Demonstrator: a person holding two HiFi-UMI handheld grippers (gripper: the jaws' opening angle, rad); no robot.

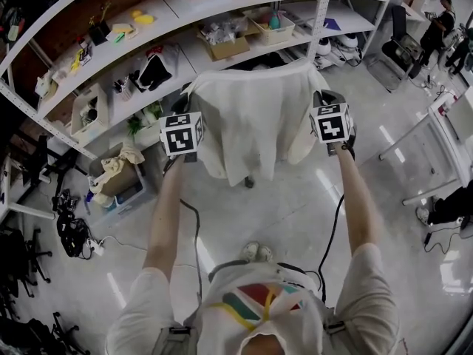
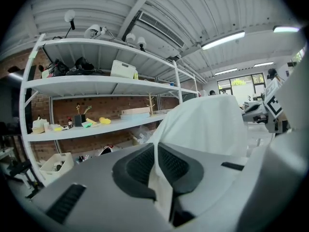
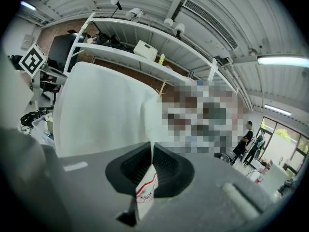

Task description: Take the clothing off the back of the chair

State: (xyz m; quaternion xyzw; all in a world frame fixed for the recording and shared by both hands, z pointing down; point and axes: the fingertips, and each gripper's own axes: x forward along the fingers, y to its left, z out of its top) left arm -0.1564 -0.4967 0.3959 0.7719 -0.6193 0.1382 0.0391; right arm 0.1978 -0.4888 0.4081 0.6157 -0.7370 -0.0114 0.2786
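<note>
A white garment (image 1: 251, 117) hangs spread out between my two grippers, in front of the shelving. My left gripper (image 1: 190, 103) is shut on its left upper edge; in the left gripper view the cloth (image 2: 207, 124) runs down between the closed pads (image 2: 140, 166). At the right upper edge my right gripper (image 1: 320, 99) is shut too, with the cloth (image 3: 106, 110) and a printed label (image 3: 146, 190) pinched between its pads. The garment hides the chair; only a small dark part (image 1: 249, 182) shows below the hem.
A white shelving rack (image 1: 111, 46) full of boxes and clutter stands right behind the garment. Bins (image 1: 118, 176) and cables (image 1: 74, 231) lie on the floor at left. A white table (image 1: 443, 124) stands at right, with people (image 1: 441, 28) beyond it.
</note>
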